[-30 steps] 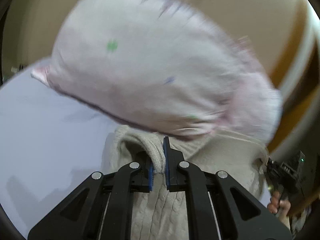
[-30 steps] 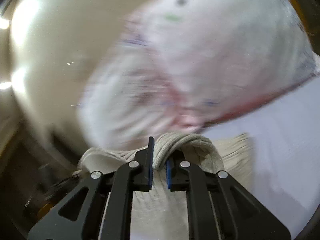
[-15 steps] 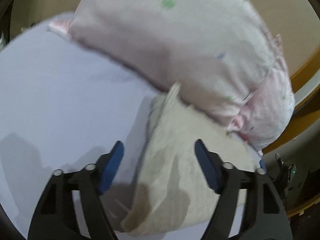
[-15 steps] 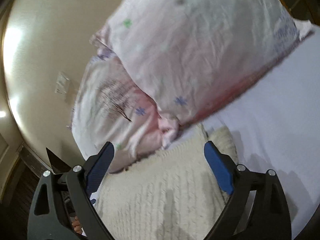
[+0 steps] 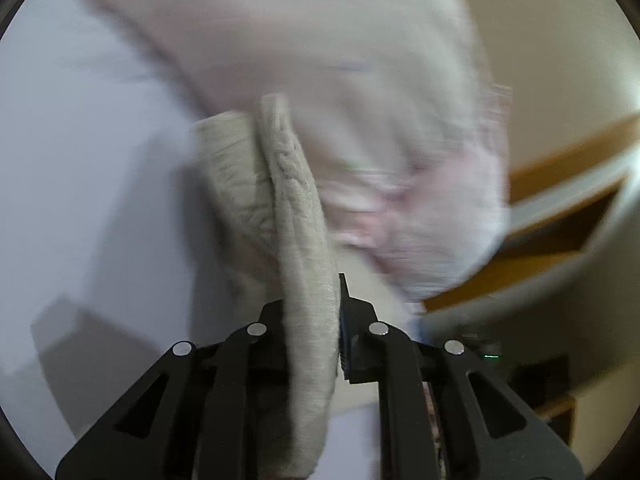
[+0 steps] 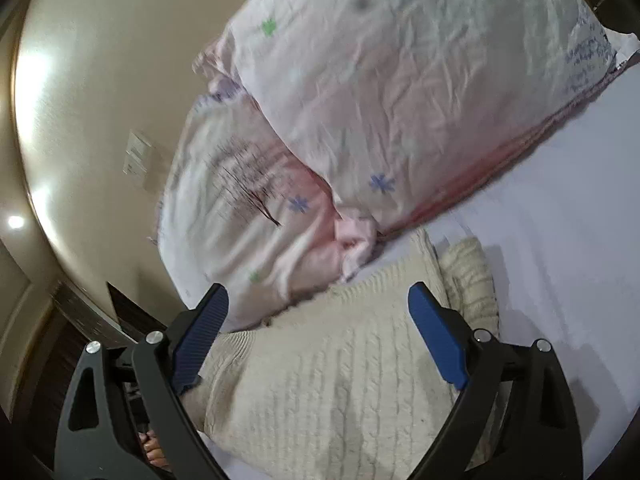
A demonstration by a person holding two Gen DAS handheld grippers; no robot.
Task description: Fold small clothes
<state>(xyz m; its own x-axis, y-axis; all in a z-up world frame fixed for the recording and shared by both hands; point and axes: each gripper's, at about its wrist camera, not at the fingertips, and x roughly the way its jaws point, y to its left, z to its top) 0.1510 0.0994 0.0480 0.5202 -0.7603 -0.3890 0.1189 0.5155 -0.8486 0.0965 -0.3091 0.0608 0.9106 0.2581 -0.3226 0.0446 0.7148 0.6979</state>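
**Sweater edge pinched on the left, right fingers spread**

Sweater [image 6: 332,376] lies folded on the bed [image 6: 568,240], against the pillows [image 6: 400,80] near the bed's edge. Your left gripper [image 5: 312,320] has its fingers clamped on a thick fold of the knit, probably to carry it over. Your right gripper [image 6: 320,340] hovers above, fingers wide, holding nothing. The pillow bears printed writing, too blurred to read.

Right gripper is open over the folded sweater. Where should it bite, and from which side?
Probably the thick rolled fold along the sweater's far right edge, beside the sheet. Come in from the sheet side, since the pillows crowd the far left. That ridge stands up from the flat knit, so the right gripper, jaws wide open, could straddle it. The left gripper already pinches another edge.
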